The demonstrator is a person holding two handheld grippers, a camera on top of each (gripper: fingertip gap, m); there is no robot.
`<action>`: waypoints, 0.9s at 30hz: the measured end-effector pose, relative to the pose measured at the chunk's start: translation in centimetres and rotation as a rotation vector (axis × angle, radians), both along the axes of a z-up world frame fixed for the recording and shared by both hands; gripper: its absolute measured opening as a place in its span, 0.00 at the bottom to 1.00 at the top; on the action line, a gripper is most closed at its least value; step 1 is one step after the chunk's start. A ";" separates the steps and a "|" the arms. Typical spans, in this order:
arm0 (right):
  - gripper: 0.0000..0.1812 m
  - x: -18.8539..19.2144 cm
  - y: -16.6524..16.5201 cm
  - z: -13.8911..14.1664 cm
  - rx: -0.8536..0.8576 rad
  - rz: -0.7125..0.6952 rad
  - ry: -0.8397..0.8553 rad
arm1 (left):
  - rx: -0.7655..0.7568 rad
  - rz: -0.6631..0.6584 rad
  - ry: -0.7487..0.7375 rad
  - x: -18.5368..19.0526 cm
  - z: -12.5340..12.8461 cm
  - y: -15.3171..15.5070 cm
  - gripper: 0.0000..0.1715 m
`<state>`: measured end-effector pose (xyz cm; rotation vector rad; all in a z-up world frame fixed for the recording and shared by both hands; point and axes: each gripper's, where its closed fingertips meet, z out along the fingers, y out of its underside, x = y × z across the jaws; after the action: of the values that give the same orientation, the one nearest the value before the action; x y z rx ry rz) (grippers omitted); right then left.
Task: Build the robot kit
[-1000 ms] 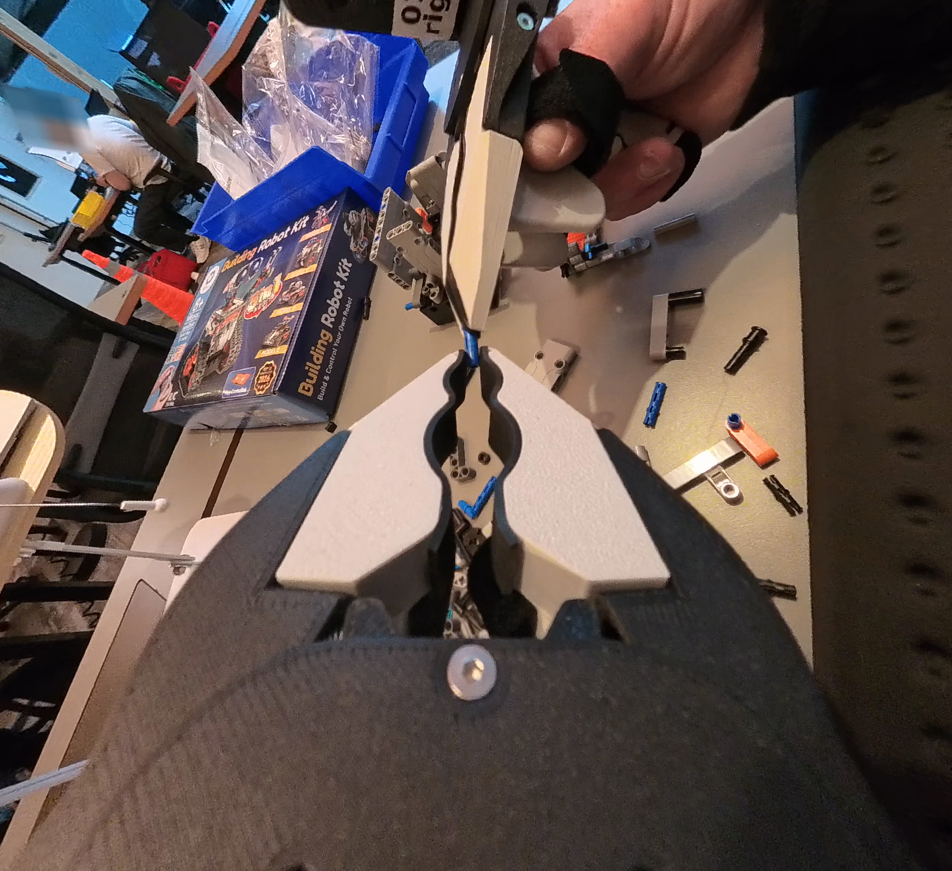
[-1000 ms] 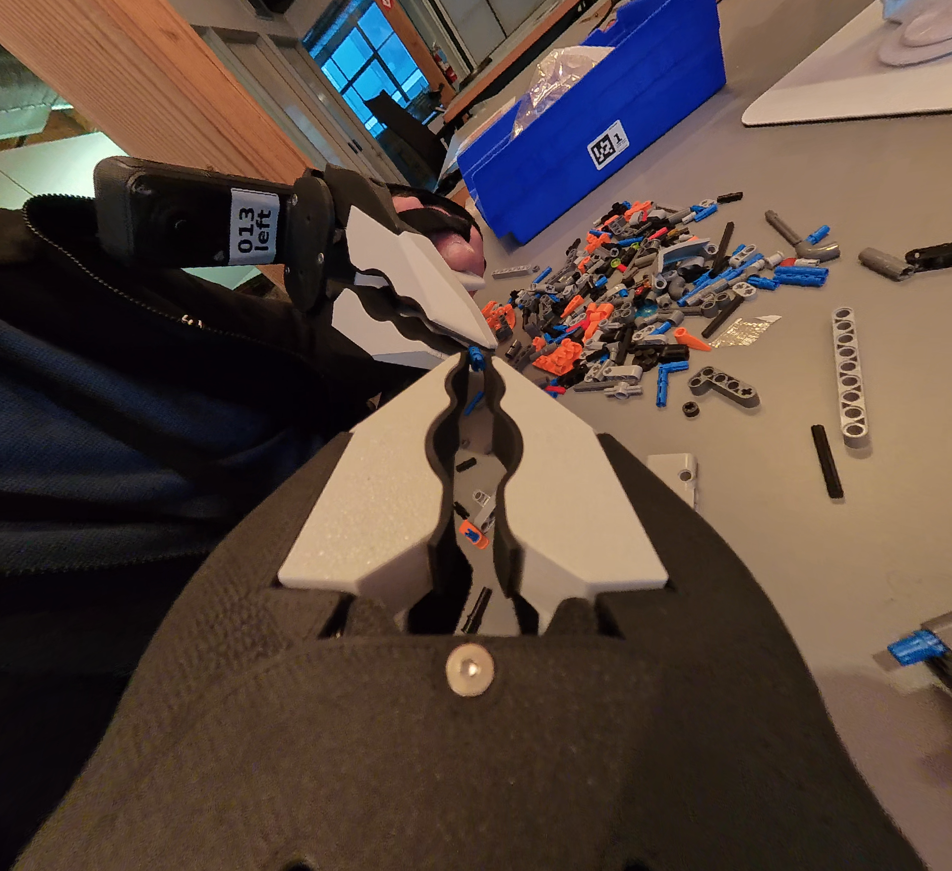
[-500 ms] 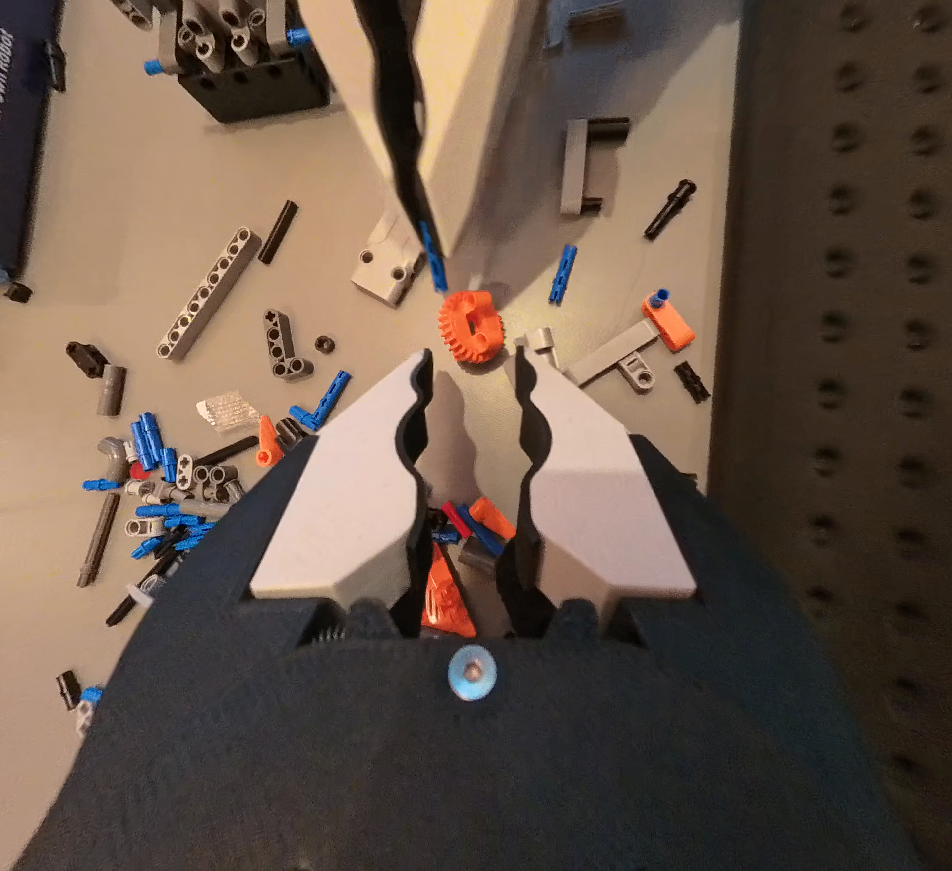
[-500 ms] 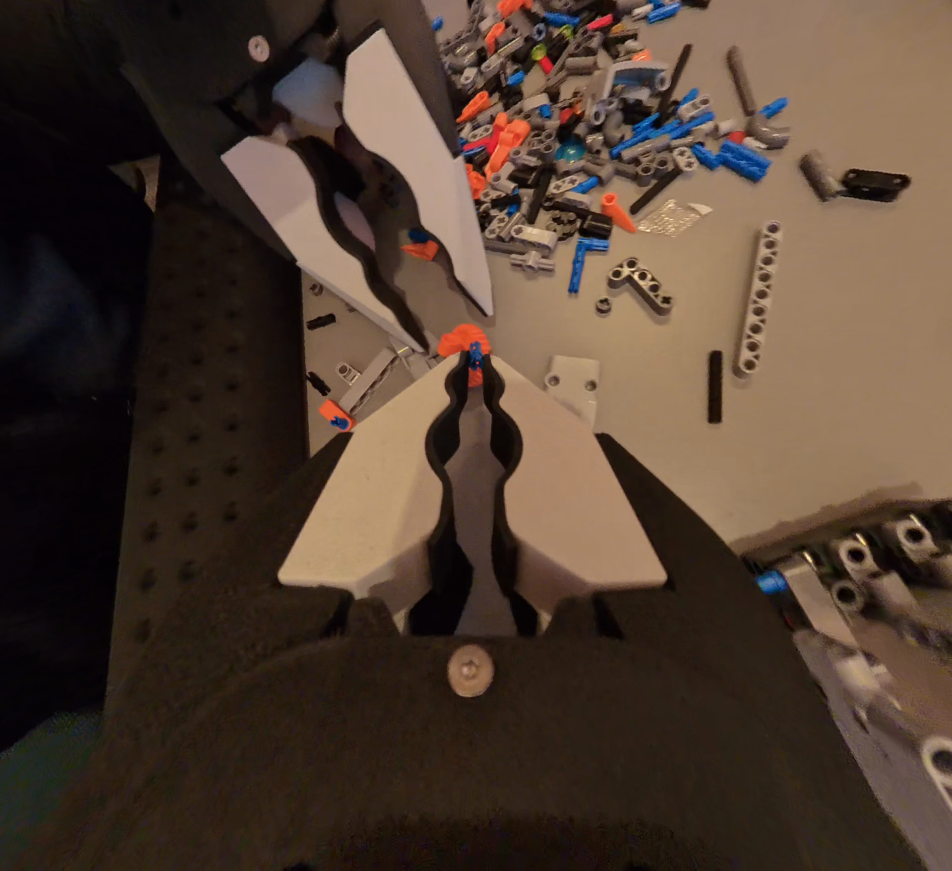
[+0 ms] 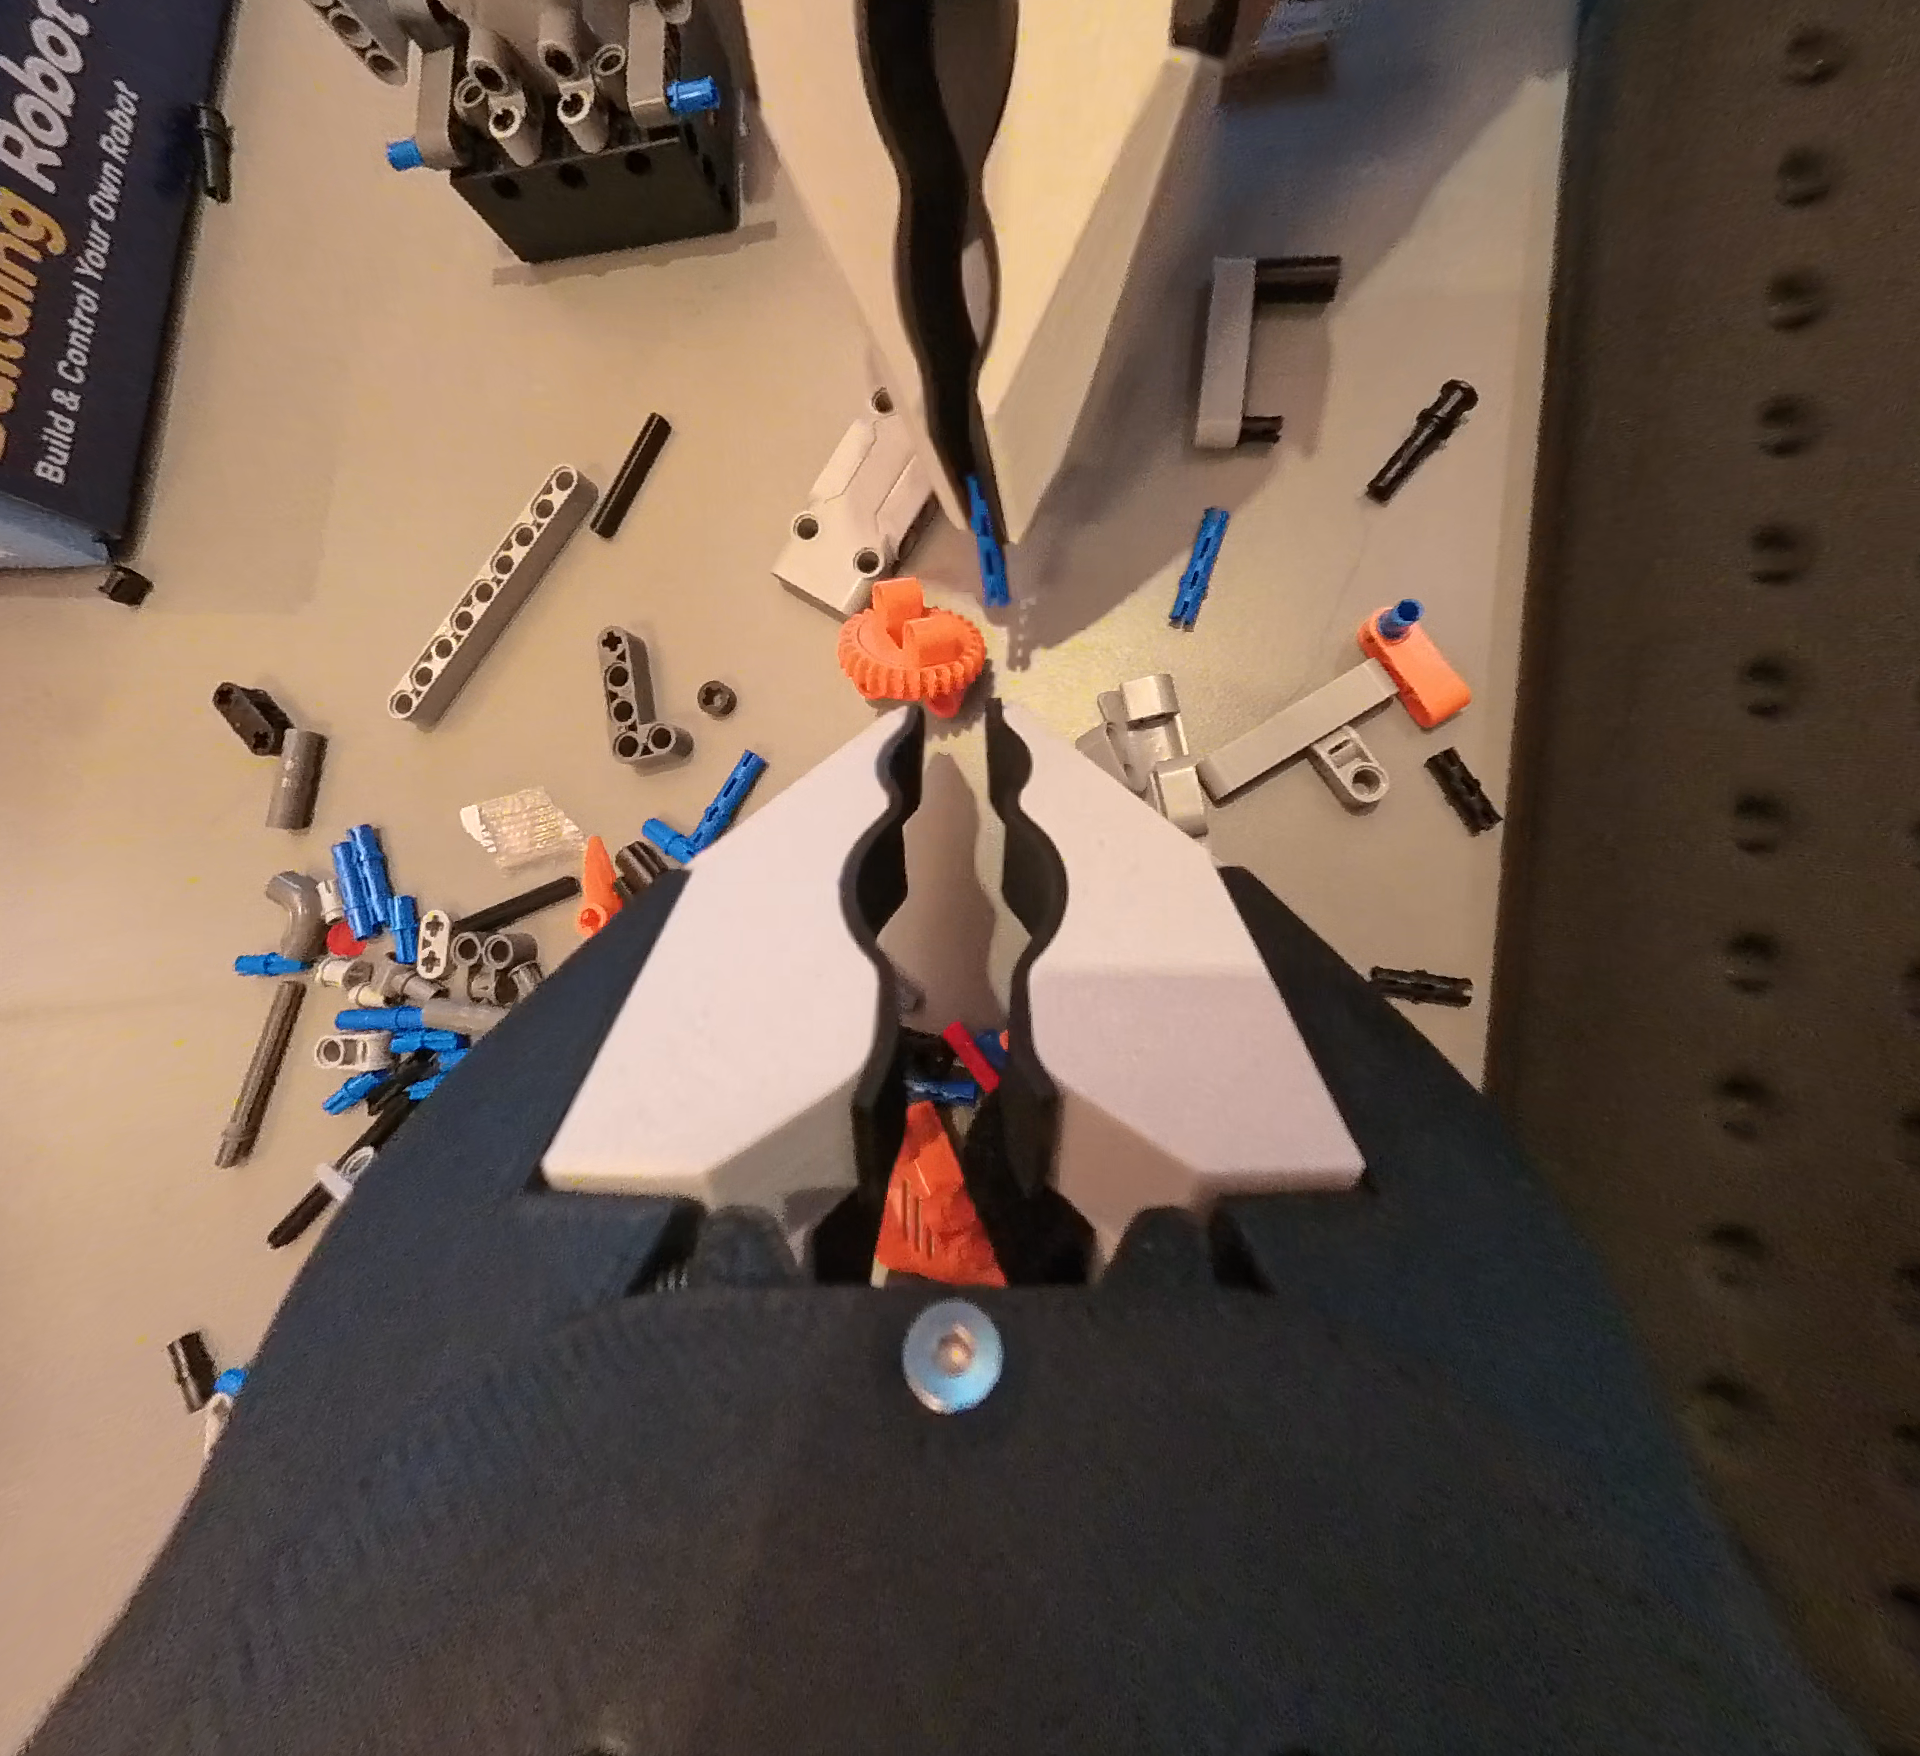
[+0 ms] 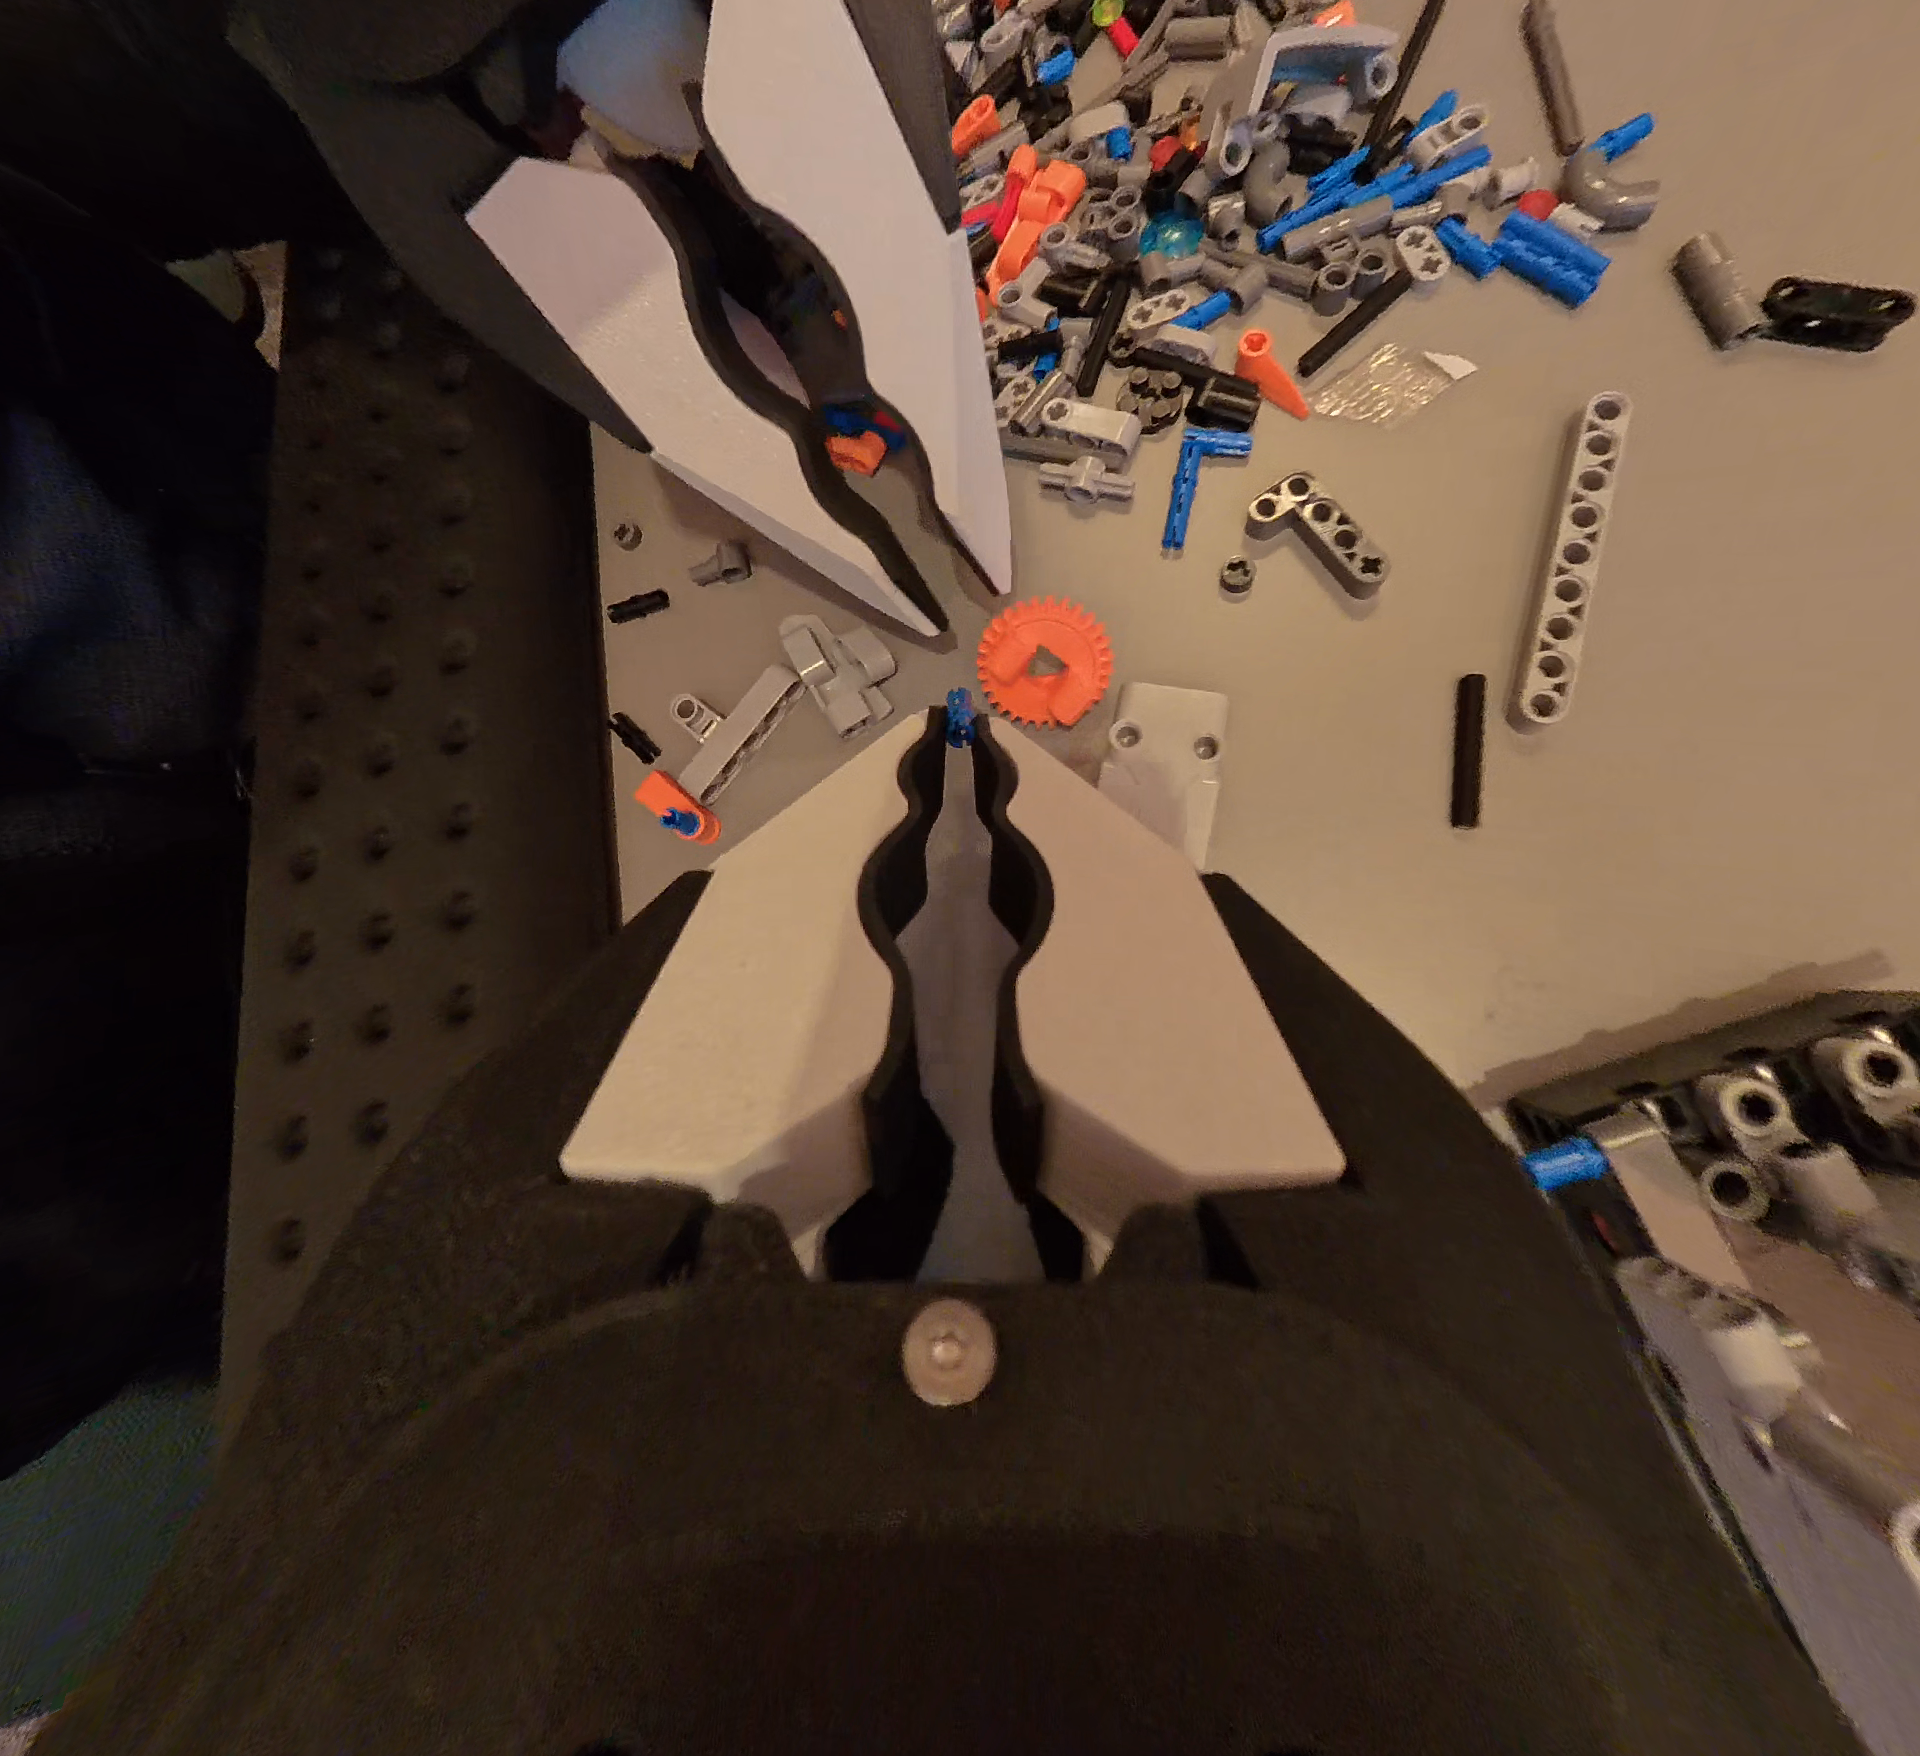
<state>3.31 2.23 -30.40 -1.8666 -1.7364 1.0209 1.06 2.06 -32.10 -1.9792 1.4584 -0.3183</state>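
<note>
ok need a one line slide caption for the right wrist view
Right claw pinches a small blue pin beside an orange gear on the grey table, the left claw open just above it.

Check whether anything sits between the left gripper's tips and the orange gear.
Nothing visible does. The left gripper, open, has its tips right at the orange gear. The right gripper, shut on a blue pin, is just beyond the gear, not between.
</note>
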 end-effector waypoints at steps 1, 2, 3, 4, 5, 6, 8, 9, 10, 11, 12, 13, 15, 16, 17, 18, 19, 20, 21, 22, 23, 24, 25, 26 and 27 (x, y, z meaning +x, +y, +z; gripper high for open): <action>0.02 0.0 0.4 0.2 0.004 -0.014 0.010 | -0.004 0.003 -0.006 0.0 0.1 0.0 0.07; 0.02 0.0 0.6 0.4 0.010 -0.026 0.018 | -0.006 0.009 -0.012 0.0 0.1 0.1 0.08; 0.02 0.0 0.9 0.5 0.016 -0.033 0.022 | -0.007 0.017 -0.017 0.1 0.1 0.2 0.11; 0.02 -0.1 1.2 0.5 0.026 -0.045 0.023 | -0.010 0.024 -0.020 0.2 0.1 0.3 0.13; 0.02 -0.2 1.5 0.6 0.035 -0.056 0.024 | -0.011 0.039 -0.022 0.3 0.1 0.5 0.13; 0.02 -0.2 1.6 0.6 0.034 -0.057 0.025 | -0.012 0.054 -0.022 0.3 0.0 0.8 0.13; 0.02 -0.4 1.8 0.5 0.042 -0.057 0.025 | -0.014 0.065 -0.016 0.5 -0.2 1.0 0.14; 0.02 -0.5 1.7 0.5 0.047 -0.050 0.021 | -0.012 0.071 -0.013 0.5 -0.2 1.1 0.13; 0.02 -0.6 1.7 0.4 0.061 -0.040 0.015 | -0.015 0.069 -0.014 0.6 -0.3 1.1 0.12; 0.02 -0.8 1.8 0.4 0.081 -0.034 0.008 | -0.019 0.066 -0.018 0.7 -0.3 1.1 0.12; 0.01 -0.8 1.8 0.3 0.091 -0.023 -0.005 | -0.022 0.067 -0.022 0.8 -0.3 1.1 0.12; 0.01 -0.8 1.8 0.1 0.093 -0.007 -0.019 | -0.023 0.070 -0.023 0.7 -0.3 1.1 0.12; 0.02 -0.8 1.6 -0.2 0.082 0.008 -0.027 | -0.027 0.069 -0.027 0.7 -0.3 1.2 0.12; 0.02 -0.8 1.5 -0.3 0.073 0.013 -0.030 | -0.035 0.064 -0.033 0.8 -0.3 1.2 0.12; 0.02 -0.7 1.4 -0.6 0.075 0.019 -0.040 | -0.038 0.065 -0.037 0.7 -0.3 1.2 0.12; 0.02 -0.7 1.3 -0.7 0.079 0.026 -0.048 | -0.039 0.063 -0.039 0.7 -0.3 1.3 0.11; 0.02 -0.7 1.1 -0.7 0.077 0.030 -0.050 | -0.045 0.052 -0.039 0.7 -0.3 1.2 0.11; 0.02 -0.7 1.0 -0.8 0.072 0.035 -0.052 | -0.046 0.042 -0.040 0.7 -0.3 1.2 0.11; 0.02 -0.6 0.8 -0.8 0.064 0.044 -0.054 | -0.043 0.047 -0.039 0.6 -0.2 1.3 0.11; 0.02 -0.6 0.6 -0.8 0.056 0.051 -0.048 | -0.041 0.049 -0.036 0.5 -0.3 1.4 0.11; 0.02 -0.6 0.6 -0.7 0.056 0.049 -0.045 | -0.043 0.045 -0.037 0.5 -0.3 1.3 0.11; 0.02 -0.5 0.8 -0.5 0.062 0.040 -0.039 | -0.041 0.044 -0.037 0.5 -0.3 1.3 0.11; 0.02 -0.6 1.1 -0.2 0.065 0.028 -0.026 | -0.036 0.045 -0.034 0.4 -0.3 1.3 0.11; 0.02 -0.6 1.4 0.2 0.071 0.016 -0.013 | -0.034 0.044 -0.032 0.3 -0.2 1.3 0.11; 0.02 -0.6 1.7 0.3 0.085 0.004 -0.007 | -0.035 0.041 -0.035 0.3 -0.2 1.3 0.11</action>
<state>2.68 3.94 -30.05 -1.8172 -1.7599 0.9285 1.39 3.40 -32.29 -2.0190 1.3971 -0.3606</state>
